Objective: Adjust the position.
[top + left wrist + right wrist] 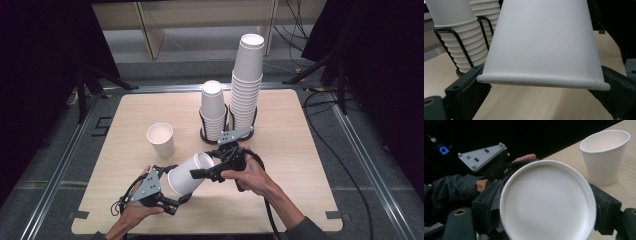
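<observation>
Right hand-held gripper (200,173) is clamping the tilted paper cup (189,173) as left hand-held gripper (184,198), jaws parted beside its base, is releasing; next, placing it upright.

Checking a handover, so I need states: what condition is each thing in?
held paper cup: tipped, off the table.
right gripper: shut on held paper cup.
left gripper: open, jaws flanking it.
lone paper cup: upright, empty.
cup stacks: mouth down in wire holder.

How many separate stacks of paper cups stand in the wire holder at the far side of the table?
2: the shorter stack on the left of the wire holder, and the taller stack on its right. The number of cups per stack cannot be told.
</observation>
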Motion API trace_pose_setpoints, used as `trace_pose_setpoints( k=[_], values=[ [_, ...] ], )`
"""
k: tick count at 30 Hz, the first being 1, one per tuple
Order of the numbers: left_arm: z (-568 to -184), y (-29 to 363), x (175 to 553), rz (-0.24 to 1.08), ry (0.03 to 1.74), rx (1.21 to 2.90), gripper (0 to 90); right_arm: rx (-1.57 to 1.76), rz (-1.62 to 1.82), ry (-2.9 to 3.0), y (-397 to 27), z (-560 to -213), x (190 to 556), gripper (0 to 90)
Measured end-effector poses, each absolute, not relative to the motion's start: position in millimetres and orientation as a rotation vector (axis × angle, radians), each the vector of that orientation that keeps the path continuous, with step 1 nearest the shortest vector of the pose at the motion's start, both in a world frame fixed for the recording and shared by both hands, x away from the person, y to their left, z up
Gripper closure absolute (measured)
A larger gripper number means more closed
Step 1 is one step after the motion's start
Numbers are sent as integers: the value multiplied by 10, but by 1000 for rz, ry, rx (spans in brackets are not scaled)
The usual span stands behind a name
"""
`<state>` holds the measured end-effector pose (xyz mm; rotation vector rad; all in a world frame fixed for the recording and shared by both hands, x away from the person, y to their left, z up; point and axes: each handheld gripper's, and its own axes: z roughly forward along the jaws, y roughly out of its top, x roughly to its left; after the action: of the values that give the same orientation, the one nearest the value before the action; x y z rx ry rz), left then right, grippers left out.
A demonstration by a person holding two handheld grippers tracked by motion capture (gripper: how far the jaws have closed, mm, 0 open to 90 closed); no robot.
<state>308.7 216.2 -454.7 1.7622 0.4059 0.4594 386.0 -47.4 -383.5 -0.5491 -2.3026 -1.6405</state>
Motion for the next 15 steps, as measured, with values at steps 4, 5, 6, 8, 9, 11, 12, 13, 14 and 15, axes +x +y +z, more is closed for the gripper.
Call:
trace_pose_setpoints(
  k=[4, 5, 6, 8, 9, 11, 12, 13, 14, 15],
  values=[
    [-4556, 2151, 3087, 460, 404, 1725, 37, -556, -1649, -2287, -499, -3832, 3872, 238],
    [-4548, 2158, 3081, 465, 409, 1733, 35, -541, -1663, -2290, -496, -3835, 3879, 239],
    [-4544, 2160, 3080, 471, 411, 1729, 34, -545, -1665, -2269, -494, -3837, 3876, 239],
    [-4540, 2155, 3085, 475, 423, 1716, 33, -557, -1662, -2268, -496, -3837, 3875, 240],
    [-4538, 2154, 3084, 482, 425, 1715, 32, -546, -1672, -2277, -495, -3840, 3883, 240],
    [-4538, 2147, 3077, 486, 418, 1703, 29, -537, -1687, -2263, -489, -3852, 3891, 241],
    [-4536, 2146, 3075, 492, 414, 1696, 29, -539, -1690, -2258, -491, -3853, 3890, 242],
    [-4537, 2140, 3074, 494, 415, 1683, 29, -548, -1676, -2235, -492, -3852, 3886, 242],
    [-4528, 2147, 3067, 502, 421, 1694, 28, -548, -1681, -2230, -491, -3859, 3890, 242],
    [-4528, 2145, 3066, 507, 419, 1690, 28, -553, -1686, -2236, -494, -3862, 3892, 242]
  ],
)
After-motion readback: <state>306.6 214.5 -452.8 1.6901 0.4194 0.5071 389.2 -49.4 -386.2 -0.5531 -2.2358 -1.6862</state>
